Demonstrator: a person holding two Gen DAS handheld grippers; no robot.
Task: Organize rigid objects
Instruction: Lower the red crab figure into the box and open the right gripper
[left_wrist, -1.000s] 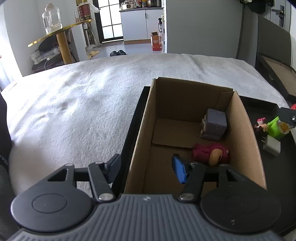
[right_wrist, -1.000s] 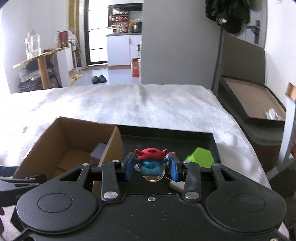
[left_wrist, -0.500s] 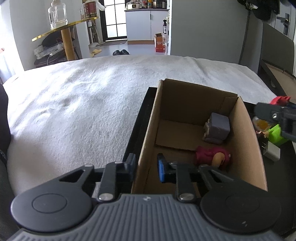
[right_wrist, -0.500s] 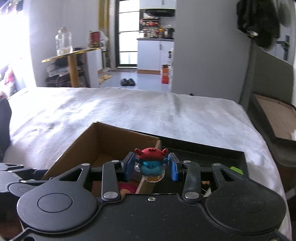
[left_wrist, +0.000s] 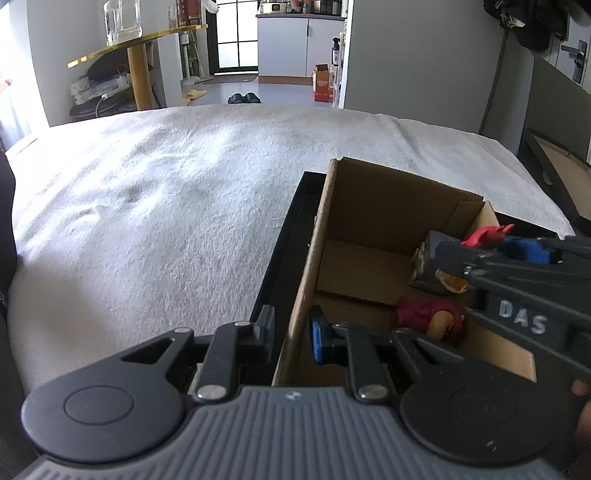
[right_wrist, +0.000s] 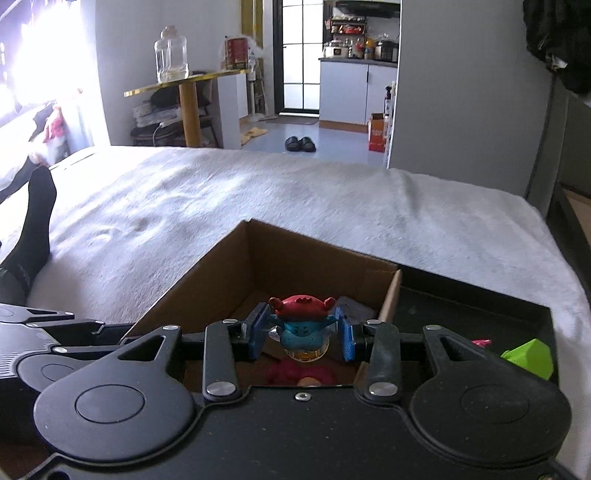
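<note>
An open cardboard box (left_wrist: 388, 199) stands in a black tray (left_wrist: 288, 236) on a white bed. My left gripper (left_wrist: 291, 334) straddles the box's near left wall; its jaws are closing and the pads sit against the cardboard. Inside the box lie a grey block (left_wrist: 430, 258) and a dark red figurine (left_wrist: 432, 317). My right gripper (right_wrist: 301, 332) is shut on a small blue figurine with a red cap (right_wrist: 301, 325), held above the inside of the box (right_wrist: 295, 251). In the left wrist view that figurine (left_wrist: 487, 234) comes in from the right.
A green block (right_wrist: 532, 354) and a small pink piece (right_wrist: 482, 342) lie in the tray (right_wrist: 480, 299) right of the box. A person's foot in a black sock (right_wrist: 35, 221) rests on the bed's left edge. White blanket (left_wrist: 166, 203) spreads beyond.
The left jaws closed from wide apart onto the box's left wall. The right gripper carried the blue figurine leftward, from above the tray to above the box.
</note>
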